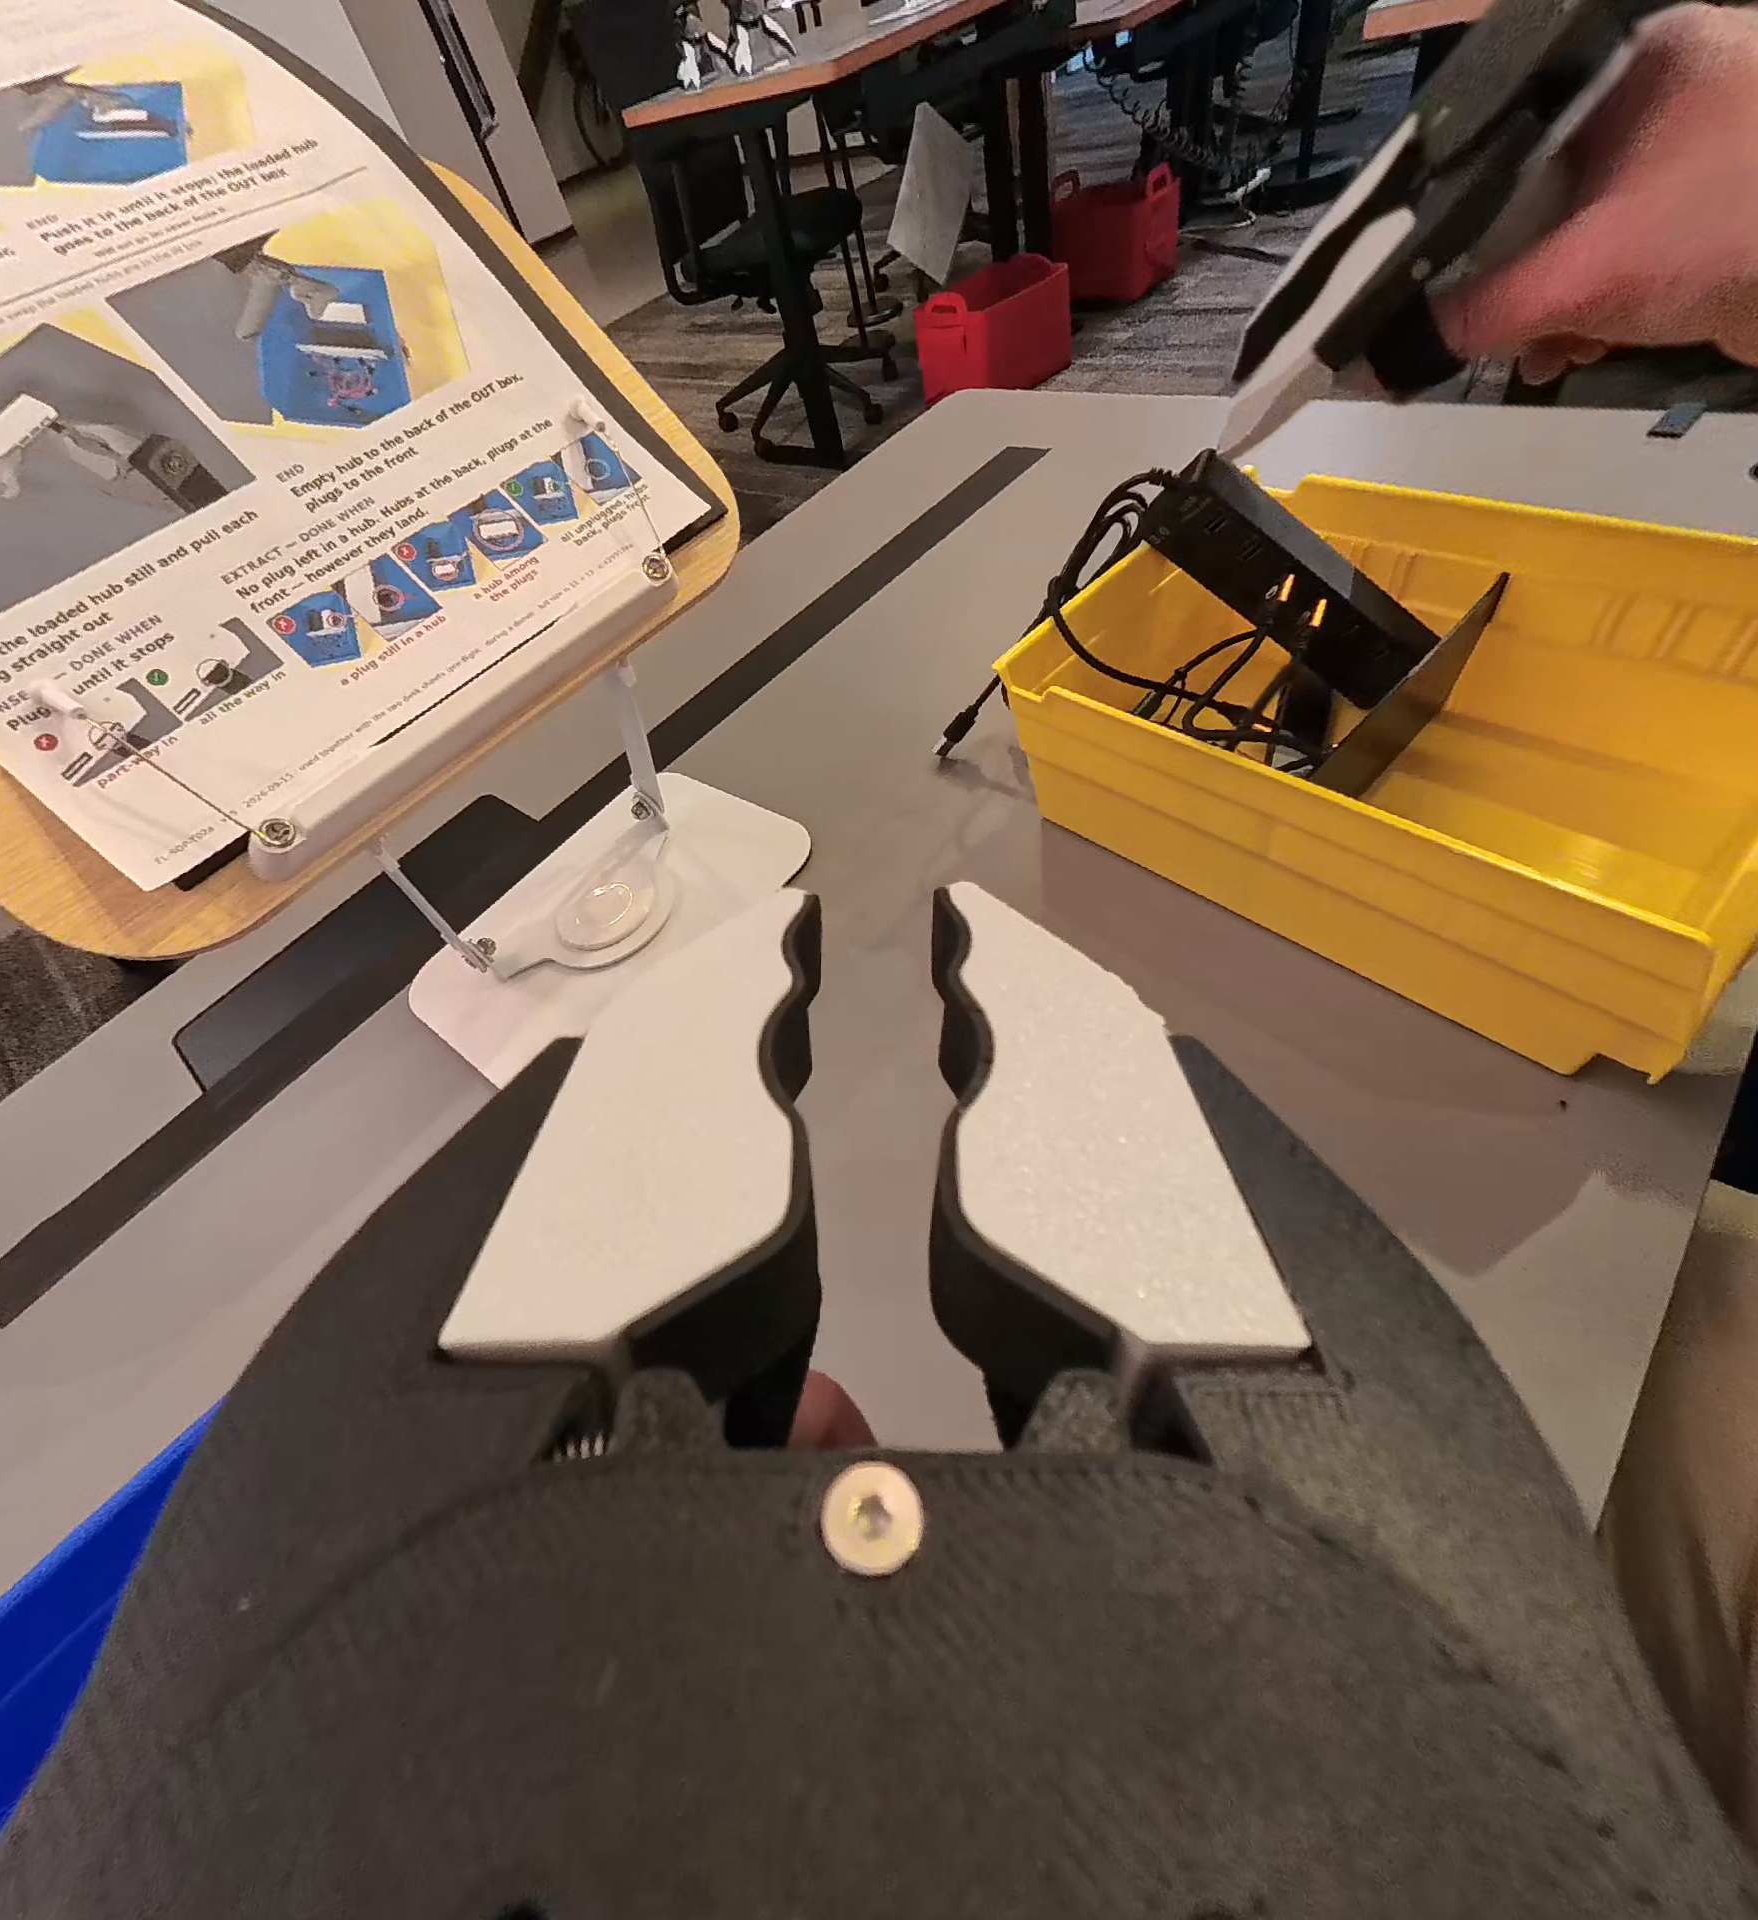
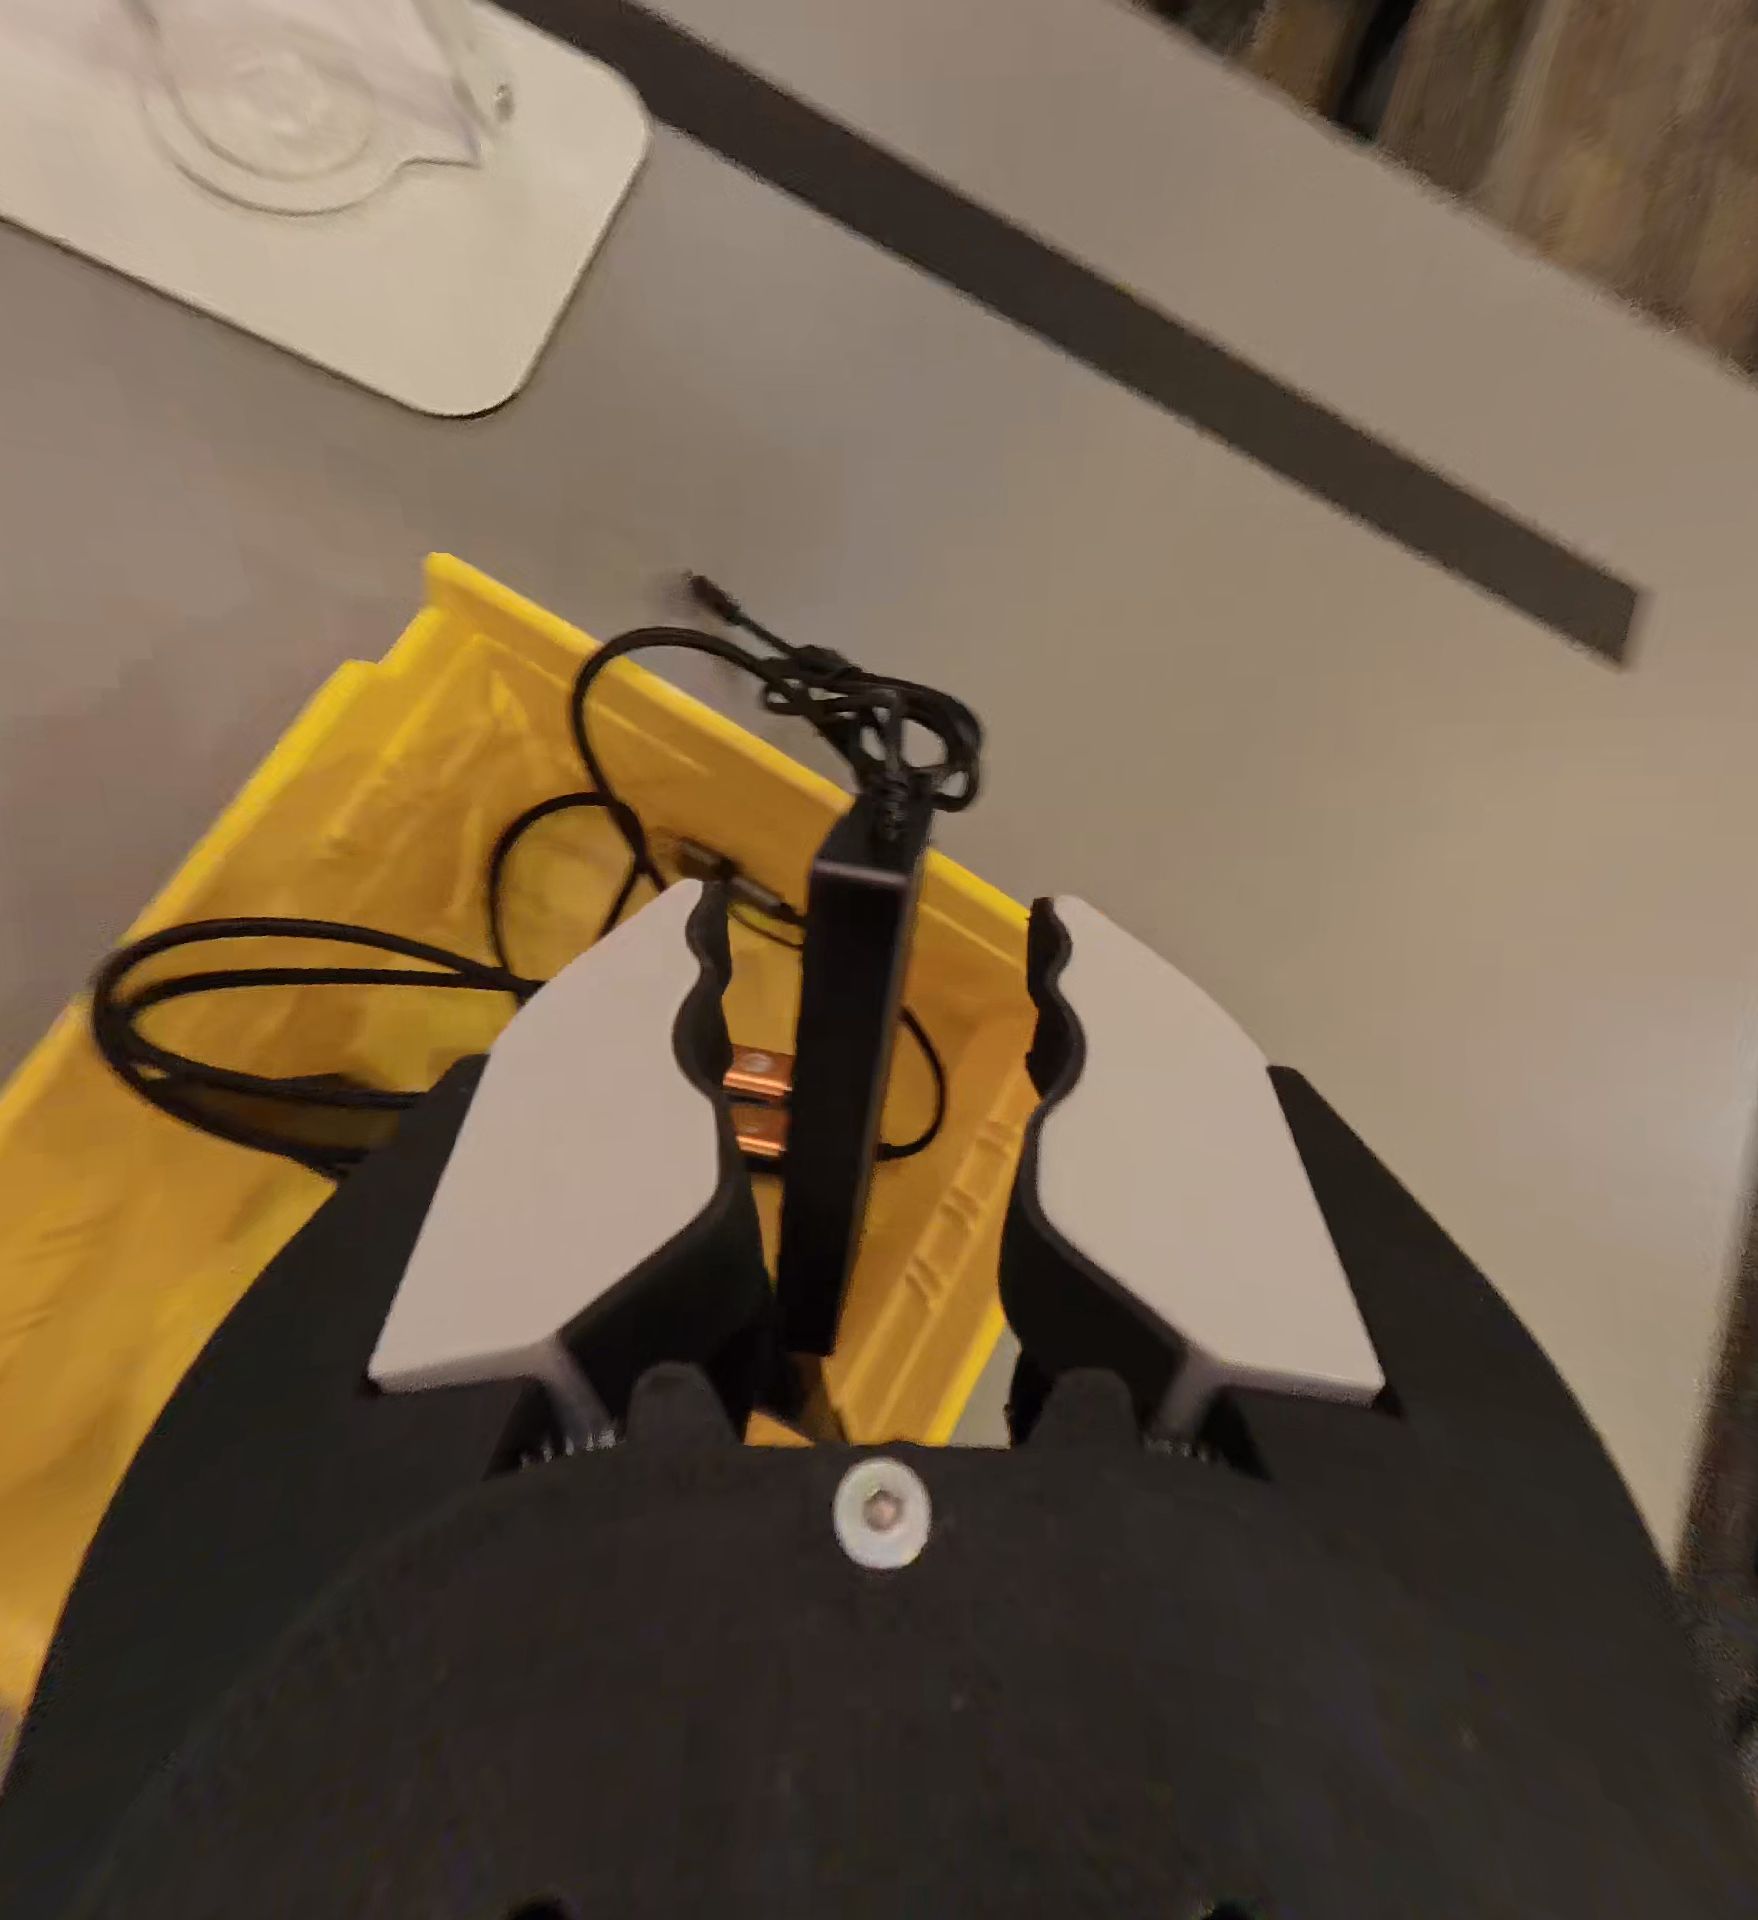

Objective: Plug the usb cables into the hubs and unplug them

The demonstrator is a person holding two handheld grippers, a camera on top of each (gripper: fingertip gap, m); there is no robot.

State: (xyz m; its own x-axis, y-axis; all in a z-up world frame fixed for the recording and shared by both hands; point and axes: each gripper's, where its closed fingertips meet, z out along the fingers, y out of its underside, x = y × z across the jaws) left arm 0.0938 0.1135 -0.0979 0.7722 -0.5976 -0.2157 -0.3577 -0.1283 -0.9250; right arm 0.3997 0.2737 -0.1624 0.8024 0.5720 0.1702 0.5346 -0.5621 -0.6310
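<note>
Left wrist view: the left gripper (image 1: 875,914) hangs over bare table (image 1: 958,1195), jaws parted, nothing between them. Ahead sits the yellow bin (image 1: 1477,894) with the black hub (image 1: 1290,582) propped at a tilt against a divider (image 1: 1415,696), cables (image 1: 1228,707) tangled under it, two plugs looking seated in its ports. The right gripper (image 1: 1239,431) comes in from above, its tip at the hub's raised end.

Right wrist view: the right gripper (image 2: 870,925) is spread wide with the hub (image 2: 854,1049) edge-on between the fingers, neither pad clearly touching it. Copper plugs (image 2: 755,1101) stick out of its left face.

My call: this is the grab on the hub. Close squarely across its flat faces, clear of the plugs, and hold it firm so the left gripper can pull each plug straight out.
</note>
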